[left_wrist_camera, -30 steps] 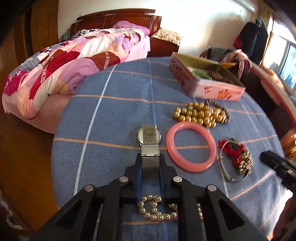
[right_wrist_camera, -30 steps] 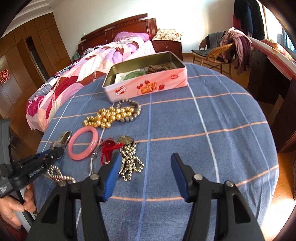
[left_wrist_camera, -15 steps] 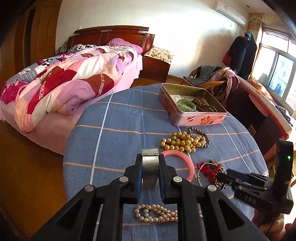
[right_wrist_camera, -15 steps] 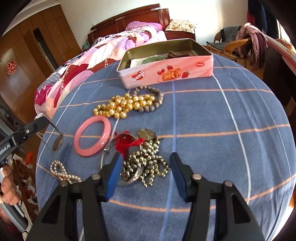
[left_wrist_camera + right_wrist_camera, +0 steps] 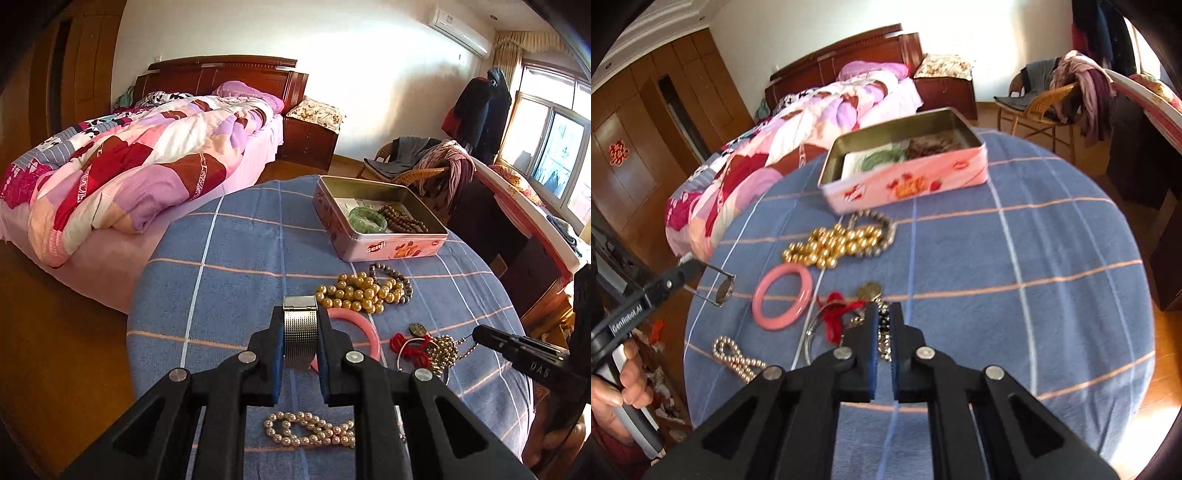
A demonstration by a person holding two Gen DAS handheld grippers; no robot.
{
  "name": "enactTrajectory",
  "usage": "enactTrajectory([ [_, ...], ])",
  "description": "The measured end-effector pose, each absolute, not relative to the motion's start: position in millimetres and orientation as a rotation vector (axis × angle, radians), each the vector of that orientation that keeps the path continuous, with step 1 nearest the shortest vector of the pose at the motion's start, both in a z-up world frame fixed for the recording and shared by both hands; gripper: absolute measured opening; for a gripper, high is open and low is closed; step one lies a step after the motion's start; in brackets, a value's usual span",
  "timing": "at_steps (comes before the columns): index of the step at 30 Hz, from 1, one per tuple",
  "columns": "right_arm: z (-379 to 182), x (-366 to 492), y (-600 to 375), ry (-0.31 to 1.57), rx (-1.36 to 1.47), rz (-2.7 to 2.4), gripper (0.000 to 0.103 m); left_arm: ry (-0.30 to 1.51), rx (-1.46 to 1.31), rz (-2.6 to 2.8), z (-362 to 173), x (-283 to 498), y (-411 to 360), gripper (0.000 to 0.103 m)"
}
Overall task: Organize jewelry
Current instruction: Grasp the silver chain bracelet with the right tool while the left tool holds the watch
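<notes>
Item: left gripper (image 5: pixel 300 334), jaws clenched on the mesh band of a wristwatch (image 5: pixel 300 325), lifted clear of the bench (image 5: pixel 229 295). Right gripper (image 5: pixel 884 325), jaws just closing, now clamped on the silver bead chain (image 5: pixel 883 334) beside the red cord (image 5: pixel 837 312). Advice: raise the chain slowly so that cord and wire bangle do not drag, then carry both to the pink tin (image 5: pixel 373 240). Obscured: watch face seen only edge-on; chain tangle blurred; extent of the chain caught unclear.

A quilted bed (image 5: pixel 140 166) with wooden headboard (image 5: pixel 221 74) stands against the white wall (image 5: pixel 369 74), sunlit window (image 5: pixel 554 155) at right.
</notes>
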State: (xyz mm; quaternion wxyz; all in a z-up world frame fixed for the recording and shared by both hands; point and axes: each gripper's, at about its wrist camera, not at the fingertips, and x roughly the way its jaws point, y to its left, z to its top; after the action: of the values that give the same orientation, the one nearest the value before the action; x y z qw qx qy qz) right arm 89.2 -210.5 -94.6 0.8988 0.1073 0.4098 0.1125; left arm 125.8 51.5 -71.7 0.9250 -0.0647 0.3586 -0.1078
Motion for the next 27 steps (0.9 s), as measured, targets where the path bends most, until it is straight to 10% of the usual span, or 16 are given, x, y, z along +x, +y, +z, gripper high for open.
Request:
enactTrajectory([
  [11, -73.2, 89.9, -213.2, 0.796, 0.202, 0.25, 0.01, 0.729, -0.135, -0.226, -69.4, 125.4, 49.9, 0.014],
  [16, -100.7, 97.8, -210.6, 0.892, 0.216, 0.261, 0.04, 0.73, -0.135, -0.23, -69.8, 125.8, 48.4, 0.014],
  [27, -110.8, 96.8, -203.1, 0.904, 0.202, 0.271, 0.014, 0.732, -0.138, -0.224, -70.7, 125.5, 51.1, 0.014],
])
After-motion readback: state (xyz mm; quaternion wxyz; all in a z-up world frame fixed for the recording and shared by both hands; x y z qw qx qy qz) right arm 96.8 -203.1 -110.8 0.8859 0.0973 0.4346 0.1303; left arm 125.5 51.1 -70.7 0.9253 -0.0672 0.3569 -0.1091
